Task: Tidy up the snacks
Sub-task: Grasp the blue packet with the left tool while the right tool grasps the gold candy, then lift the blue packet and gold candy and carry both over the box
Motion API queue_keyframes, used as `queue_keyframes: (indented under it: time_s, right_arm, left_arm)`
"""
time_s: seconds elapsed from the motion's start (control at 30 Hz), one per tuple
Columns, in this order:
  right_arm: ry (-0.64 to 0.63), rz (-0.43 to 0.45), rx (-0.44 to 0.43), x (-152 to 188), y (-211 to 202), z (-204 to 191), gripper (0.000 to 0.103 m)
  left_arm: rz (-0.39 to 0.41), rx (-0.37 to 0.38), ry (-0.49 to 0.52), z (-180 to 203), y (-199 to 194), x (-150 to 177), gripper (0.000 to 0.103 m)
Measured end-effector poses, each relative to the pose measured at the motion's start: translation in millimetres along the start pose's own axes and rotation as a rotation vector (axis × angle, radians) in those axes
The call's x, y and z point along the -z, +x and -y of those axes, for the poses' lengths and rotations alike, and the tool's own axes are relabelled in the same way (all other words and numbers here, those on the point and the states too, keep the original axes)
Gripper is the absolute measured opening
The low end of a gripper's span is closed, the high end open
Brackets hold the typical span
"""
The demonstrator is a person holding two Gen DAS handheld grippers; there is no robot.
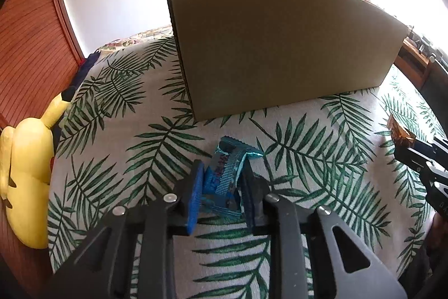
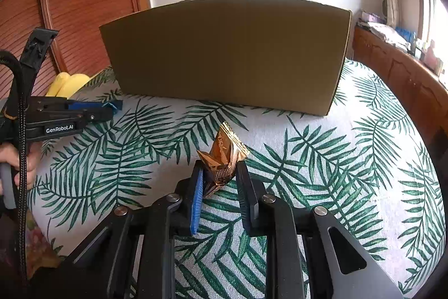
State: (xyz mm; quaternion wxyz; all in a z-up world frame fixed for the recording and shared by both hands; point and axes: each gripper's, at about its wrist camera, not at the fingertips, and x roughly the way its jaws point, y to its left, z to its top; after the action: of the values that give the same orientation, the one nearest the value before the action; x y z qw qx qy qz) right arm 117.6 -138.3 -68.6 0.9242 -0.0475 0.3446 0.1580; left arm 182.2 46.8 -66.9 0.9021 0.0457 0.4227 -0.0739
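Grippers first: my left gripper (image 1: pixel 221 181) is clamped on a blue foil snack packet (image 1: pixel 228 173), its blue pads (image 1: pixel 196 195) pinching the wrapper across its middle so the crimped end sticks out ahead of the tips. My right gripper (image 2: pixel 218 178) is likewise closed around a gold foil snack packet (image 2: pixel 224 156), held near its lower end with most of the wrapper standing up and forward. Both packets look lifted off the leaf-print tablecloth (image 2: pixel 322 181) rather than lying on it, though I can't be certain of the clearance from these views.

Ahead of both tools stands the cardboard box (image 2: pixel 224 55), its near wall facing me and its opening out of sight above that wall. I judge the step in hand to be carrying the two snacks over that wall and dropping them inside. To do it well I'd raise each hand until the rim passes under the fingertips, keep the two arms apart so they don't cross, and let go only once the packet is past the near edge. Foil is slick and crushes easily, so I'd hold steady pressure and avoid jerks. A yellow plush toy (image 1: pixel 25 187) lies at the table's left edge, well clear of my path.
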Motion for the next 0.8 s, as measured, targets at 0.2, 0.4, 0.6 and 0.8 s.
queue_keyframes:
  time_s: [0.2, 0.4, 0.6, 0.8]
  right_arm:
    - [-0.001, 0.023, -0.004, 0, -3, 0, 0.020]
    - [-0.003, 0.047, -0.014, 2, -9, 2, 0.020]
    - [-0.010, 0.070, -0.015, 4, -23, 3, 0.020]
    - [-0.008, 0.129, -0.030, -4, -55, 3, 0.020]
  left_arm:
    - [0.041, 0.026, -0.002, 4, -19, 0, 0.024]
    - [0.091, 0.057, 0.016, 19, -43, -8, 0.024]
    - [0.132, 0.093, 0.029, 37, -64, -14, 0.024]
    - [0.163, 0.126, 0.050, 54, -82, -17, 0.024]
